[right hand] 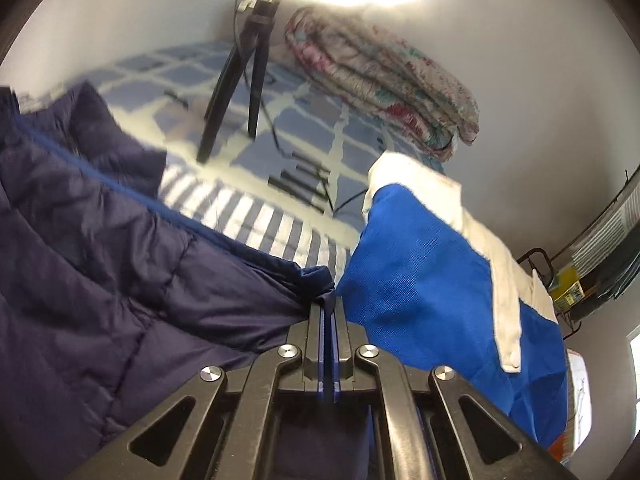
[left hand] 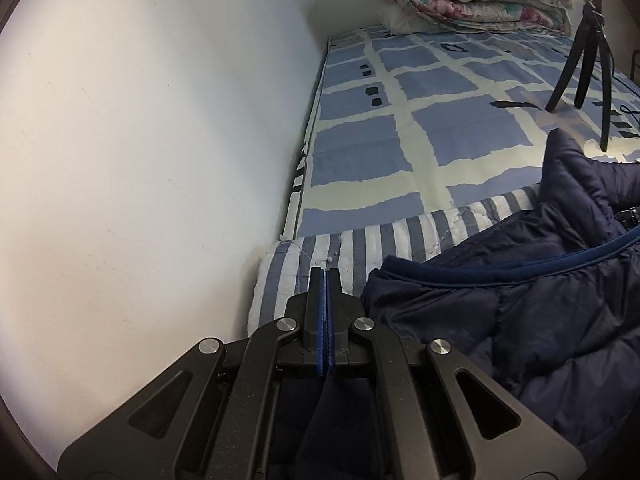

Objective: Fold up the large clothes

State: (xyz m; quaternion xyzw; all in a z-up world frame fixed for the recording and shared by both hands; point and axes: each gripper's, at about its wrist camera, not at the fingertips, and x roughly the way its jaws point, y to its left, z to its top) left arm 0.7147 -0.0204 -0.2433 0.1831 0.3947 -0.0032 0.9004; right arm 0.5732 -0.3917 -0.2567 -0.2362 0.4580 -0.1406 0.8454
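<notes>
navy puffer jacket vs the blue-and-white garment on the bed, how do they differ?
The navy puffer jacket is dark, quilted and shiny; the blue-and-white garment is bright blue, flat-woven, with white panels. The jacket is pinched by the right gripper, and navy fabric also hangs in the left gripper; no gripper touches the blue-and-white garment. Both are on the bed.

— The navy jacket (left hand: 520,320)?
— Quilted cloth, faintly shiny; the bright blue garment (right hand: 420,280) is matt woven mesh.
— The grippers?
— Matt black plastic, polished metal rivets (left hand: 211,346), ribbed blue pads (left hand: 325,320).
</notes>
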